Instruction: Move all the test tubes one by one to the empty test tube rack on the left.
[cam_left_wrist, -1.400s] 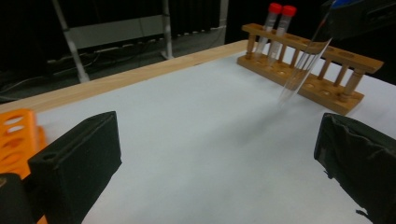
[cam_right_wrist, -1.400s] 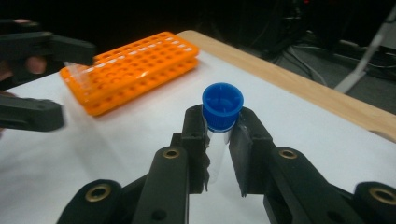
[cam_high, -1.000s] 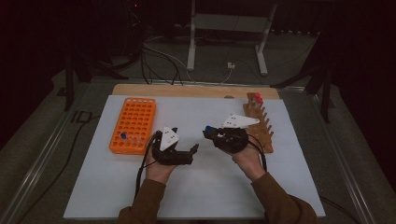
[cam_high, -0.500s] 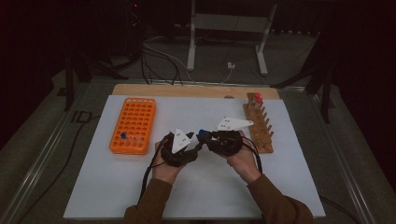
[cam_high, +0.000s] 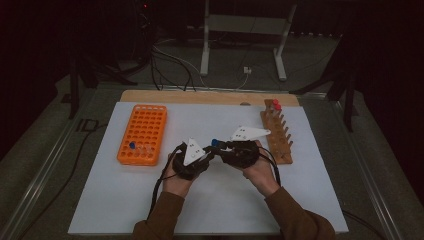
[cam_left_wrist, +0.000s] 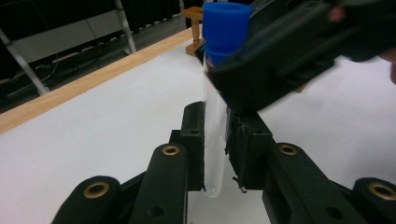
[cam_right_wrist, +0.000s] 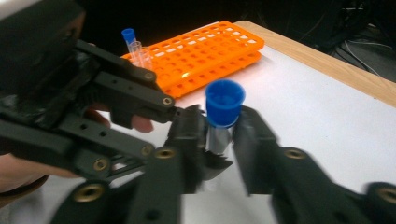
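Evidently a hand-over between tools: the clear tube (cam_left_wrist: 215, 140) with its blue cap (cam_left_wrist: 225, 25) stands upright above the white mat (cam_high: 215, 215), held between the two grippers near their meeting point. The left gripper (cam_left_wrist: 215, 149) has its jaws drawn narrow about the tube's lower body, their pads on or just off the plastic. The right gripper (cam_right_wrist: 219, 135), seen from its own camera, flanks the tube just under the cap, its jaws close beside the tube; whether they press it cannot be told.

To do this step well, one tool should grip firmly before the other lets go, and the tube should be kept vertical so it does not slip or twist between the pads.

Containers: beyond the left gripper lies the orange rack (cam_high: 142, 132), most wells unfilled; at its near end stand a blue-capped tube (cam_right_wrist: 128, 37) and uncapped clear tubes (cam_right_wrist: 140, 53). Beside the right gripper, the wooden rack (cam_high: 279, 135) carries red-capped tubes (cam_high: 276, 104) at its far end.
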